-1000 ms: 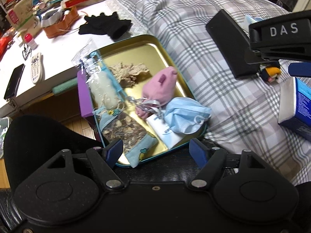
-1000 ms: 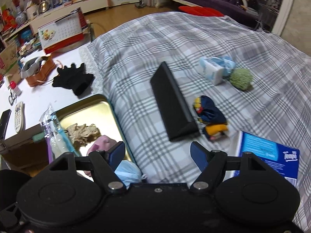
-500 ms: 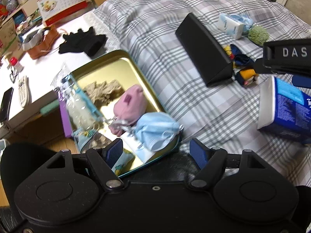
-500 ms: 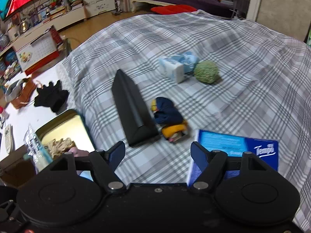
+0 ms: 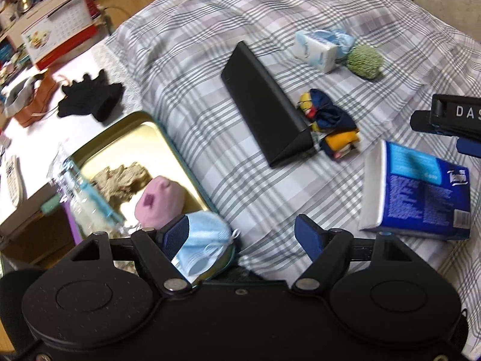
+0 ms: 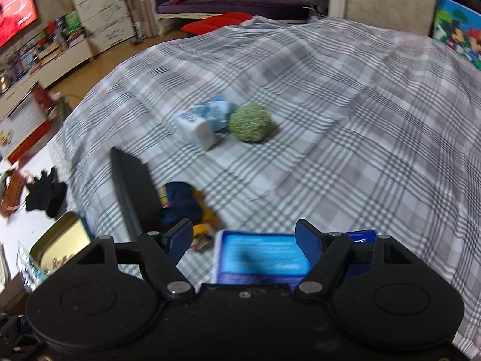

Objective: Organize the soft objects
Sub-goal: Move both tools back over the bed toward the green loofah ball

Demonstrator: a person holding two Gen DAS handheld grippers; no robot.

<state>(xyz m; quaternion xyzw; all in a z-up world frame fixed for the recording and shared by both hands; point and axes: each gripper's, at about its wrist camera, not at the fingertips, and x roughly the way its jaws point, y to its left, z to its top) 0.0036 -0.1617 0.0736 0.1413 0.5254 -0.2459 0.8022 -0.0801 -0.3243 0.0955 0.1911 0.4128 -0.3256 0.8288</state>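
Note:
A gold tin tray (image 5: 114, 138) at the bed's left edge holds a pink pouch (image 5: 159, 201), a blue face mask (image 5: 204, 240), a beige lace piece (image 5: 120, 177) and a clear packet (image 5: 78, 192). On the plaid bedspread lie a navy and yellow sock bundle (image 5: 330, 126), a green fuzzy ball (image 5: 363, 61), a small tissue pack (image 5: 315, 49) and a blue tissue pack (image 5: 421, 192). My left gripper (image 5: 242, 237) is open and empty above the bed beside the tray. My right gripper (image 6: 243, 240) is open and empty just above the blue tissue pack (image 6: 261, 258); the ball (image 6: 249, 121) lies farther off.
A black wedge-shaped case (image 5: 264, 105) lies beside the sock bundle. Black gloves (image 5: 90, 97), a remote (image 5: 12, 180) and a calendar (image 5: 57, 39) sit on the white table at left. The tray (image 6: 60, 240) shows at the left of the right wrist view.
Both grippers have swung right, away from the tray and over the bed. The right gripper now hovers over the blue tissue pack. Both stay open.

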